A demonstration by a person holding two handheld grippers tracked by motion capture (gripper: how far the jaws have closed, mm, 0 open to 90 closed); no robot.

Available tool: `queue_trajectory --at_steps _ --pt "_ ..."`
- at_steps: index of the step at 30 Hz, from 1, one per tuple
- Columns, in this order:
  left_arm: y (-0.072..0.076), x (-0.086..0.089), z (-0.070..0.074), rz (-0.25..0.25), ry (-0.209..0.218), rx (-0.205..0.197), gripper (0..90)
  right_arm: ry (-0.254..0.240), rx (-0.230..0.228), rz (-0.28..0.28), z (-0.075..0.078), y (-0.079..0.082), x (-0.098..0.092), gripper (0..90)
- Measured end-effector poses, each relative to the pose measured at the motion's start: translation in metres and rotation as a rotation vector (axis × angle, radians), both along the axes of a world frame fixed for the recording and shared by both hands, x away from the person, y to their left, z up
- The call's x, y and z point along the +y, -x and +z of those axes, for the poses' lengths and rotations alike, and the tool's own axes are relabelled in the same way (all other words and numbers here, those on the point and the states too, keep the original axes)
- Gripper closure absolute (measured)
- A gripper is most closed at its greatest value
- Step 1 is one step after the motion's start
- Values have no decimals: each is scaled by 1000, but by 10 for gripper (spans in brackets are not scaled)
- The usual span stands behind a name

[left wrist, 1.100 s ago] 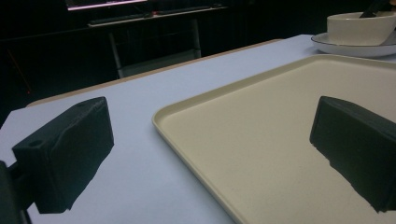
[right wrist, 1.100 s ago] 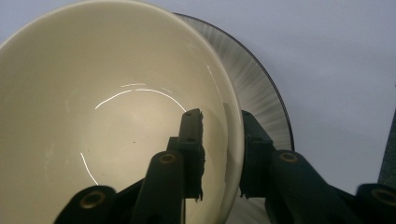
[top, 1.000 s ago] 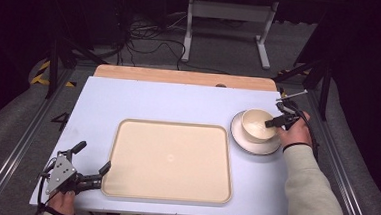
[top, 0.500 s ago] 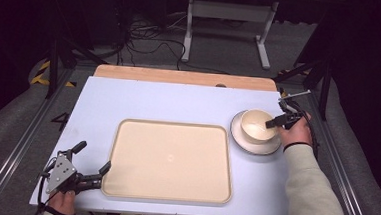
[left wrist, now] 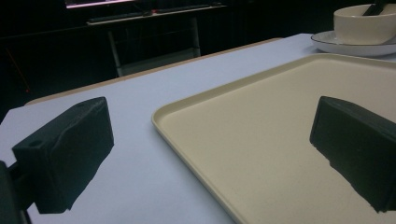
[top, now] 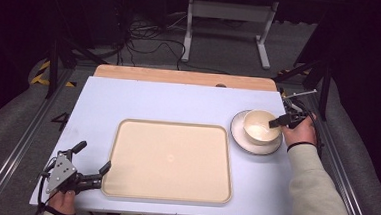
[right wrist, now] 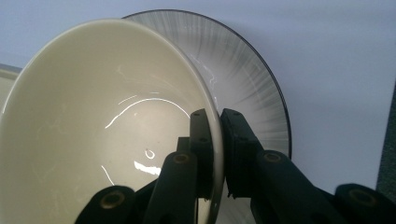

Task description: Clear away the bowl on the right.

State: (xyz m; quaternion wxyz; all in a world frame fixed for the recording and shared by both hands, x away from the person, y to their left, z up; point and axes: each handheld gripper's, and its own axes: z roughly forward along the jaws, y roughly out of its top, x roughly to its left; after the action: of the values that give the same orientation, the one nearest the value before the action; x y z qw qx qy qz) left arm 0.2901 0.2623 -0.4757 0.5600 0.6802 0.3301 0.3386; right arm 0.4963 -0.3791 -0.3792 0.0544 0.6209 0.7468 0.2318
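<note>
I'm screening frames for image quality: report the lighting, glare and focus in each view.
High view: table evenly lit, room behind almost black. Left gripper view: dim, its near black jaws soft, tray sharper. Right gripper view: bright curved glare streaks inside the bowl, the plate sheen streaked, and the right tool clamped on the rim, slightly soft up close.

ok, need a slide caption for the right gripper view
Right gripper pinching the rim of a cream bowl sitting on a dark-rimmed plate.
</note>
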Motion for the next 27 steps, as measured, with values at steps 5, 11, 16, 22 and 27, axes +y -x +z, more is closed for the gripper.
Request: queue_trajectory --at_steps 5,11,16,22,27 --pt "0 0 0 0 0 1 3 11 -11 16 12 2 6 834" --pt "0 0 0 0 0 0 3 23 -12 22 26 4 10 833" --pt "0 0 0 0 1 0 3 22 -13 19 33 6 12 833" --pt "0 0 0 0 2 1 3 26 -19 29 44 9 15 833" --pt "0 0 0 0 0 1 3 18 -17 33 47 11 16 832"
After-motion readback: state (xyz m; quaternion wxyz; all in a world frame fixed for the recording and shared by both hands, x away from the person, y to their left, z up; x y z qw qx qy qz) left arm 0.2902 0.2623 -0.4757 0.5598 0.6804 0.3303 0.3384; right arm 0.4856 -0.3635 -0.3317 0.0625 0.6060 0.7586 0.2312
